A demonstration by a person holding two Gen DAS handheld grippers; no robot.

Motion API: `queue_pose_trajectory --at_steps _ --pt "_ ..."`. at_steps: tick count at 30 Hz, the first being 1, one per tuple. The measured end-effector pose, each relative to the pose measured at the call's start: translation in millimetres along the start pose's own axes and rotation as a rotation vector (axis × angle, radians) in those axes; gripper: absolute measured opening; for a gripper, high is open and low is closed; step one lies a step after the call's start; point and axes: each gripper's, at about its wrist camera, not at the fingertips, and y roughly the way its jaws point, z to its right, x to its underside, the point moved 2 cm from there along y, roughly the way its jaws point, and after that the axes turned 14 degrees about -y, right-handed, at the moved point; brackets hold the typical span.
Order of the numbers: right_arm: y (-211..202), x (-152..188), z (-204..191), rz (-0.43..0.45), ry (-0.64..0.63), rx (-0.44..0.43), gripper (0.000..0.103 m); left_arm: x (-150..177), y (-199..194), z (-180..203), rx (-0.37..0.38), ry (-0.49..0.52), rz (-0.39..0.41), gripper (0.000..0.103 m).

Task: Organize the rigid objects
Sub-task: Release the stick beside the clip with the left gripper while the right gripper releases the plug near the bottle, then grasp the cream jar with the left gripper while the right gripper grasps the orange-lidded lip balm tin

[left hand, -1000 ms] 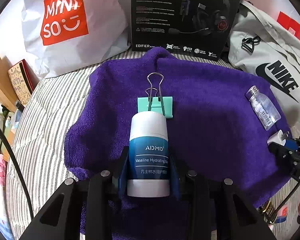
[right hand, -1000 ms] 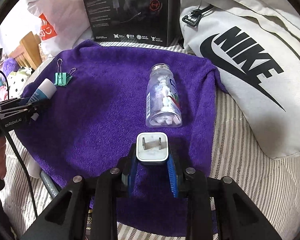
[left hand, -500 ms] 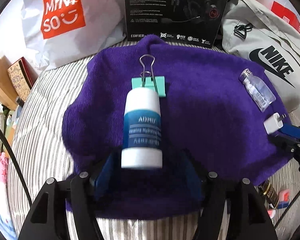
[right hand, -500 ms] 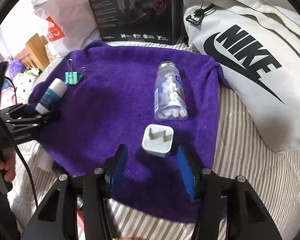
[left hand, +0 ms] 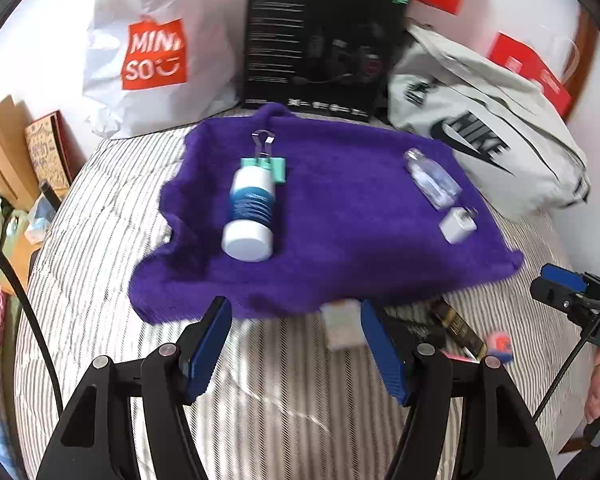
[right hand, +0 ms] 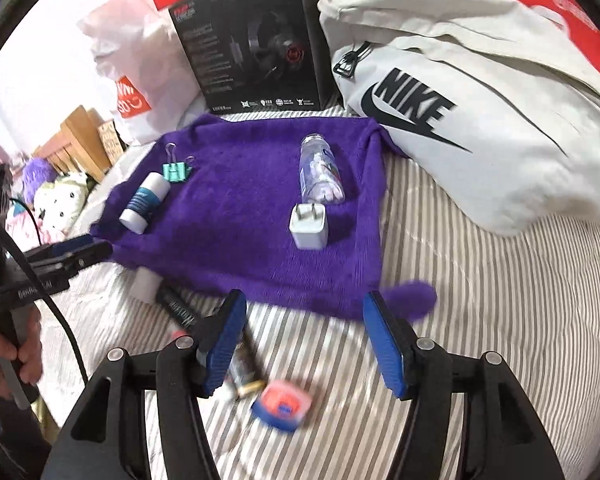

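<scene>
white-and-blue lotion bottle [left hand: 249, 212] lying on purple towel [left hand: 340, 240], left claw [left hand: 296, 344] spread empty, right claw [right hand: 304, 340] opening, empty

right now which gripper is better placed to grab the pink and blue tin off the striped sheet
Right. The pink and blue tin lies just below the right gripper, whose jaws are opening with nothing held. From the left gripper the tin sits well off toward the right side.

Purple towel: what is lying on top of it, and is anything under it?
On the purple towel lie four things: a white-and-blue lotion bottle, a green binder clip, a clear pill bottle and a white charger plug. Striped bedding shows around it; anything beneath is covered.
</scene>
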Motion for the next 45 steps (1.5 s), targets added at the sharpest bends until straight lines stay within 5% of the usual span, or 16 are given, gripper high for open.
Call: queue_pose_trajectory --at_steps 13,16,28,32,45 --pt "-26 60 -19 -0.017 0.045 -0.023 0.061 17 42 11 0.014 -0.01 -0.081 0.064" --pt "-24 68 -16 -0.025 0.076 -0.035 0.061 15 47 8 -0.015 -0.008 -0.078 0.054" --pt "-13 75 -14 -0.041 0.089 -0.051 0.061 15 55 9 -0.064 0.071 -0.059 0.053" --pt "-6 78 -14 -0.06 0.092 -0.04 0.061 14 54 11 -0.063 0.084 -0.038 0.028" --pt "16 73 -28 -0.049 0.08 -0.022 0.057 17 52 9 -0.05 0.088 -0.007 0.028"
